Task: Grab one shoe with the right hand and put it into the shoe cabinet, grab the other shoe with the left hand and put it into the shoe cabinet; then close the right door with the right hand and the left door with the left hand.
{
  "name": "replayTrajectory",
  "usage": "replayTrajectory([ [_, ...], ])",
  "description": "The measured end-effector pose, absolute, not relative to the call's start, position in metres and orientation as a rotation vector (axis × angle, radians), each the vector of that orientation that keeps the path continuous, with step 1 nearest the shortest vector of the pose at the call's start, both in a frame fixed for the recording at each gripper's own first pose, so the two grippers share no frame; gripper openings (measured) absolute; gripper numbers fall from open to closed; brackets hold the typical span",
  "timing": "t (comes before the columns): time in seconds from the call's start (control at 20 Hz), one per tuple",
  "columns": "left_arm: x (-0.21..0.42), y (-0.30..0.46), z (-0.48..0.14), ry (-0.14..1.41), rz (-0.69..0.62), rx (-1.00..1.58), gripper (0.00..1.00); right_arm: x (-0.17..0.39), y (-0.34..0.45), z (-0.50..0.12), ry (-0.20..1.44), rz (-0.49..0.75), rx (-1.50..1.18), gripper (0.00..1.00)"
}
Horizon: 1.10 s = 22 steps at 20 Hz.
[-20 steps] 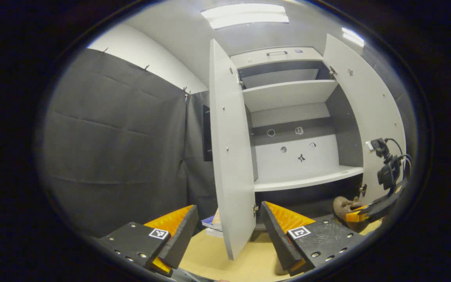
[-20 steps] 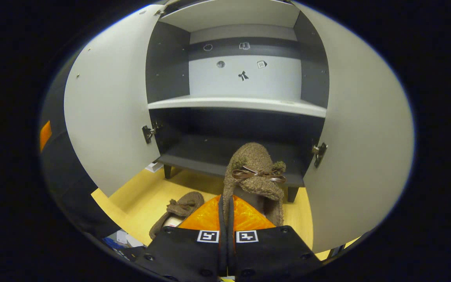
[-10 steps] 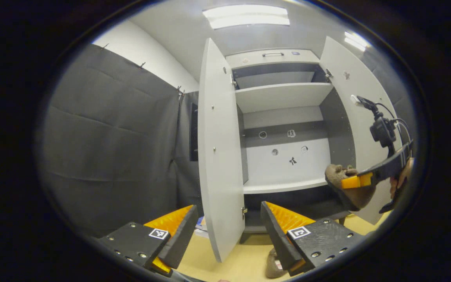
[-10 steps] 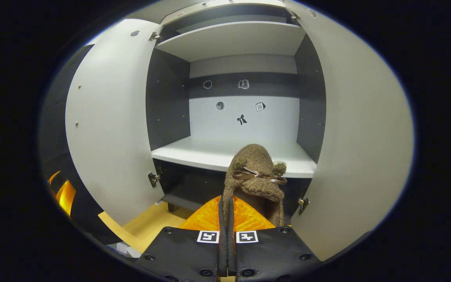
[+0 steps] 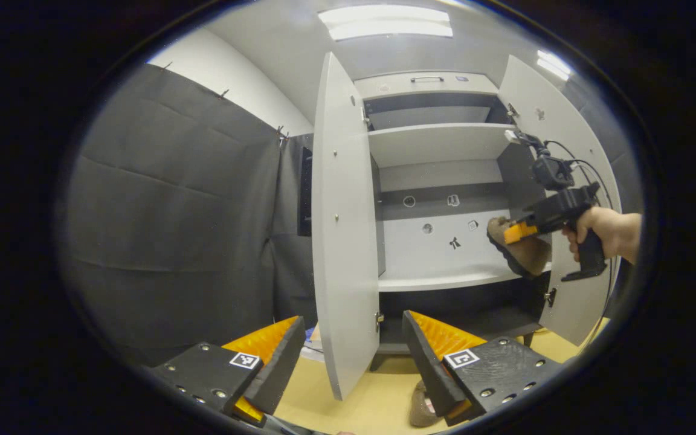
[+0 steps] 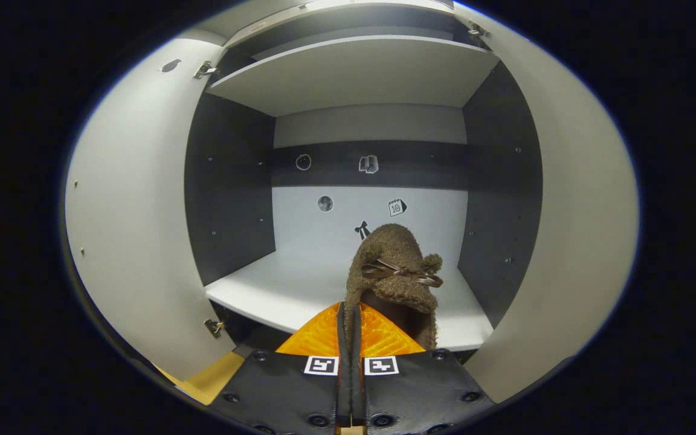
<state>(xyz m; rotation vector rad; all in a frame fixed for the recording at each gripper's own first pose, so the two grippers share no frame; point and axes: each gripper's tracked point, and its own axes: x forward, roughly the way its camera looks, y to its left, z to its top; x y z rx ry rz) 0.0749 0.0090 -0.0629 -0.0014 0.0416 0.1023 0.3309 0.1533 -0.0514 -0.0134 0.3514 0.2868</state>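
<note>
- My right gripper (image 6: 350, 314) has its fingers pressed together on the edge of a fuzzy brown slipper with a ribbon bow (image 6: 397, 275), which sticks out ahead of them.
- Beyond that slipper lies the white middle shelf (image 6: 287, 290) of the open grey-and-white shoe cabinet (image 6: 227, 181), a door swung wide on either side.
- My left gripper (image 5: 351, 350) sits spread wide, holding nothing.
- The second brown slipper (image 5: 420, 408) lies on the yellow wooden floor (image 5: 378, 399), just beside my left gripper's right finger.
- Ahead of my left gripper stands the white left door (image 5: 342, 229).
</note>
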Motion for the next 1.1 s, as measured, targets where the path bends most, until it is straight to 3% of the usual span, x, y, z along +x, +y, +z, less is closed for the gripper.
replayTrajectory([
  [0.15,0.075,0.009,-0.065,0.045,0.098,-0.003,0.99,0.37,0.153,-0.047,0.367,0.257,-0.024,0.01],
  [0.2,0.075,0.01,-0.066,0.045,0.098,-0.004,0.88,0.382,0.155,-0.049,0.386,0.251,-0.025,0.01],
  [0.65,0.071,0.018,-0.072,0.058,0.106,-0.005,0.94,0.428,0.158,-0.093,0.548,0.201,-0.011,0.0],
  [0.7,0.07,0.019,-0.072,0.06,0.105,-0.005,0.99,0.427,0.154,-0.088,0.53,0.194,-0.021,0.13],
  [0.75,0.07,0.019,-0.071,0.059,0.106,-0.004,0.99,0.428,0.155,-0.082,0.514,0.202,-0.024,0.14],
  [0.85,0.071,0.018,-0.073,0.061,0.1,-0.009,0.99,0.427,0.156,-0.071,0.483,0.202,-0.034,0.39],
  [0.9,0.071,0.016,-0.075,0.067,0.096,-0.013,0.99,0.426,0.154,-0.062,0.454,0.2,-0.038,0.7],
  [1.0,0.072,0.013,-0.076,0.073,0.082,-0.02,0.99,0.417,0.15,-0.041,0.383,0.199,-0.051,0.92],
  [1.1,0.075,0.008,-0.081,0.089,0.059,-0.018,0.99,0.401,0.148,-0.022,0.307,0.214,-0.064,0.98],
])
